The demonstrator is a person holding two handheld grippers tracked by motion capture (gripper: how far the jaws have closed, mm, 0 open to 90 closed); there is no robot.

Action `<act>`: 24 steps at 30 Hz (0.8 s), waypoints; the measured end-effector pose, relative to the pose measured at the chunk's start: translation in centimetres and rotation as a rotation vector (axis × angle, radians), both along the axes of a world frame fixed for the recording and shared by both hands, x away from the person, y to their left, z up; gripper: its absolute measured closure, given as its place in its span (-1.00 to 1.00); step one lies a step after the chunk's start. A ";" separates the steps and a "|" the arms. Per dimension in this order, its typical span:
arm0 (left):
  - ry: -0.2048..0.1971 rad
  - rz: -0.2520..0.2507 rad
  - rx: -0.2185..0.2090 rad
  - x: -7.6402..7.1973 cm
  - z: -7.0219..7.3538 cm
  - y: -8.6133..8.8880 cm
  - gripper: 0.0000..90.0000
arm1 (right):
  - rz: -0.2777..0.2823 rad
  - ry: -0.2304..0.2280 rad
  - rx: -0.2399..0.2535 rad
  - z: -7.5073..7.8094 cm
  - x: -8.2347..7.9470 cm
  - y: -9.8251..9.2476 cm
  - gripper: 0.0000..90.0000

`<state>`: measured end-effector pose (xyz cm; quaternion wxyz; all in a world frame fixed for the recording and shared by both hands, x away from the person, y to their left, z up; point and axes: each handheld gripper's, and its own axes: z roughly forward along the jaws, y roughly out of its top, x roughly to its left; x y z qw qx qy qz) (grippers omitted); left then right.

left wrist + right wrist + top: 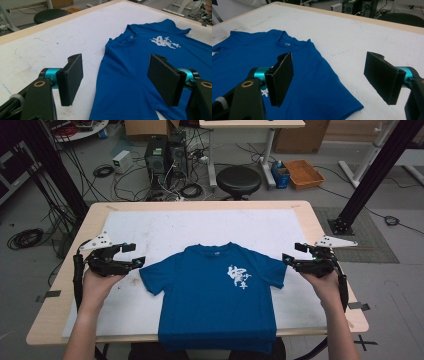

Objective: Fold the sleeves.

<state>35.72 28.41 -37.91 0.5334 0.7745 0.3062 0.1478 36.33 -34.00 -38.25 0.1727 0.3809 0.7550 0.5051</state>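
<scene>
A blue T-shirt (215,295) with a white print on the chest lies flat, front up, on the white mat (165,227), its hem hanging over the table's near edge. My left gripper (134,254) hovers open just off the shirt's left sleeve (150,277); in the left gripper view the shirt (140,72) spreads beyond the wide jaws of the left gripper (116,77). My right gripper (292,253) is open beside the right sleeve (277,267). The right gripper view has that sleeve (329,95) below the empty jaws of the right gripper (329,80).
The mat covers most of a wooden table (320,227). A black stool (238,180) stands behind the far edge, with computers, cables and an orange tray (303,173) on the floor. Black frame posts (372,175) rise at both sides.
</scene>
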 end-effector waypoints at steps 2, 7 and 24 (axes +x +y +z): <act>0.006 0.004 0.003 0.1 -0.2 -0.1 -0.36 | 0.002 0.003 -0.005 -0.1 0.0 0.0 -0.48; 0.008 0.008 0.012 0.3 -0.5 -0.3 -0.35 | -0.011 -0.001 -0.005 -0.2 0.1 -0.2 -0.48; 0.100 0.079 -0.008 0.6 -2.8 2.0 -0.06 | -0.062 0.008 -0.001 -0.5 0.3 -0.7 -0.46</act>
